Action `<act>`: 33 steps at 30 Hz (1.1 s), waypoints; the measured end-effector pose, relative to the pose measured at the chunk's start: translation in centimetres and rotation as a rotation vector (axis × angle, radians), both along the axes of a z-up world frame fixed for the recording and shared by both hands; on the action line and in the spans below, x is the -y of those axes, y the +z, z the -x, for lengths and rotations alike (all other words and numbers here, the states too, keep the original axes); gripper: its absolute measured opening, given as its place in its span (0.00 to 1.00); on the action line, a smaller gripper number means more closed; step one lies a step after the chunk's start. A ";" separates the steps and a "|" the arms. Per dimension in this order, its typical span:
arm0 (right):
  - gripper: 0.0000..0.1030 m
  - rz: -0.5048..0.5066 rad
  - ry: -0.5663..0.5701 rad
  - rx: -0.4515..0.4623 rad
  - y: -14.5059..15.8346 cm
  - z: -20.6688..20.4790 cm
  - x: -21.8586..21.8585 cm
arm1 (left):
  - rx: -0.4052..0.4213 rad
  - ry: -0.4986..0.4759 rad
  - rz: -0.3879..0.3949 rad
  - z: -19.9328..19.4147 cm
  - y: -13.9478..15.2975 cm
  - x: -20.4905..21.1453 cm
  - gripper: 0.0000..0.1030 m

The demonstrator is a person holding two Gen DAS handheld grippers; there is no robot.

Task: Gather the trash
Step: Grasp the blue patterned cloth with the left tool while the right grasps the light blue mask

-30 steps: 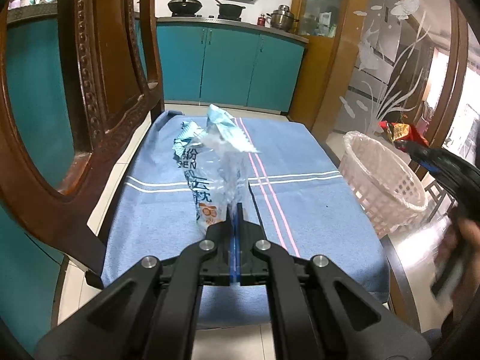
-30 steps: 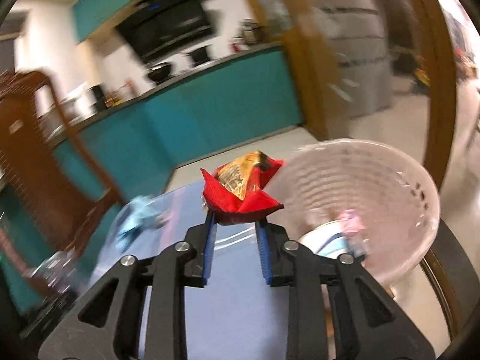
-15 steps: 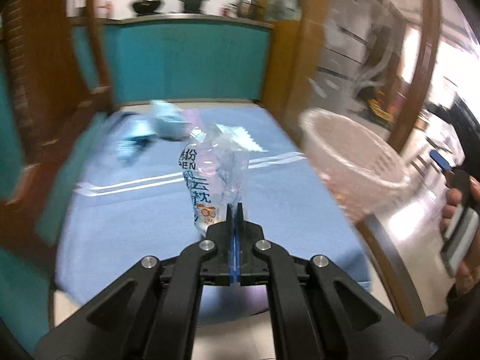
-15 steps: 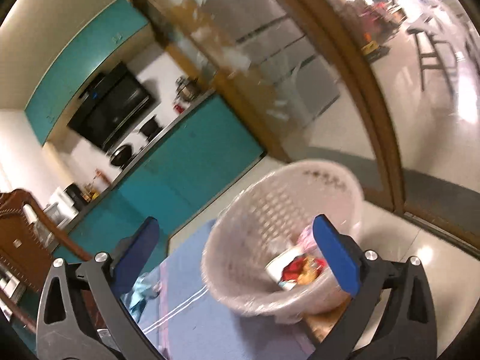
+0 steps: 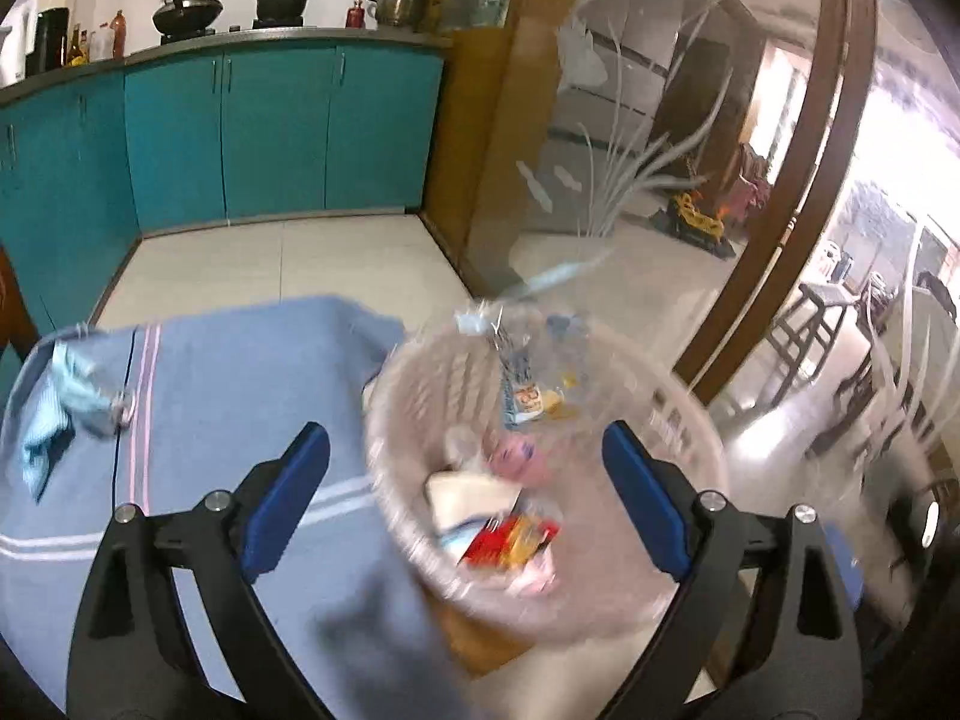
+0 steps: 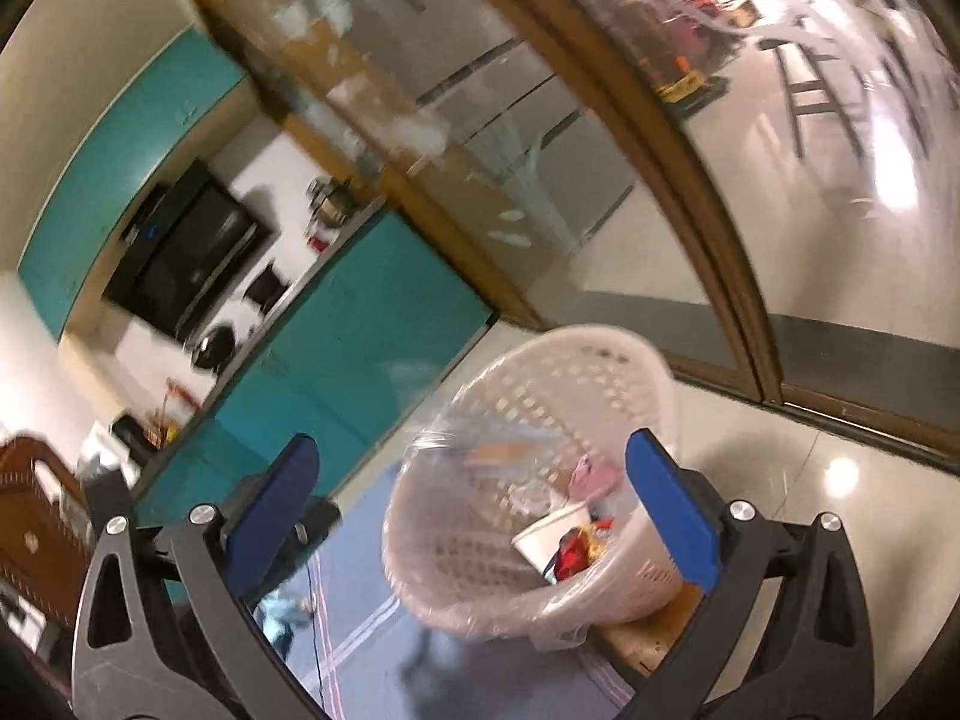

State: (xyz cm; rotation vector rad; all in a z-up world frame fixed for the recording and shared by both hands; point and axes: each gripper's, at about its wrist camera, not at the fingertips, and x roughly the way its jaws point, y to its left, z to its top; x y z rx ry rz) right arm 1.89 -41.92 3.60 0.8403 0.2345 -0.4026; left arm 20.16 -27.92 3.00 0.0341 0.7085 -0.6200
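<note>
A pale perforated basket (image 5: pixel 708 444) stands off the right edge of the blue striped cloth (image 5: pixel 240 396). My left gripper (image 5: pixel 465 444) hovers over the basket's mouth. Its jaws are opening and nothing is between them. A clear printed bag (image 5: pixel 534 384), blurred, drops inside the basket. A red snack wrapper (image 5: pixel 510 540), a white cup (image 5: pixel 462 498) and a pink scrap lie at the bottom. My right gripper (image 6: pixel 474 450) stands open and empty before the basket (image 6: pixel 456 558), with the red wrapper (image 6: pixel 576 546) inside. A light blue wrapper (image 5: pixel 66 396) lies on the cloth at far left.
A wooden stool top (image 6: pixel 648 624) carries the basket. Teal cabinets (image 5: pixel 270 120) line the far wall. A wood-framed glass partition (image 5: pixel 630 120) stands to the right. A carved wooden chair (image 6: pixel 36 480) is at the left.
My left gripper swung right from the cloth to above the basket and let go of the clear bag. My right gripper released the red wrapper into the basket and rolled.
</note>
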 end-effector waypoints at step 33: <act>0.97 0.451 0.700 -0.252 -1.9 -17.2 -22.2 | 0.070 0.429 -0.076 -4.7 -0.5 -27.8 0.06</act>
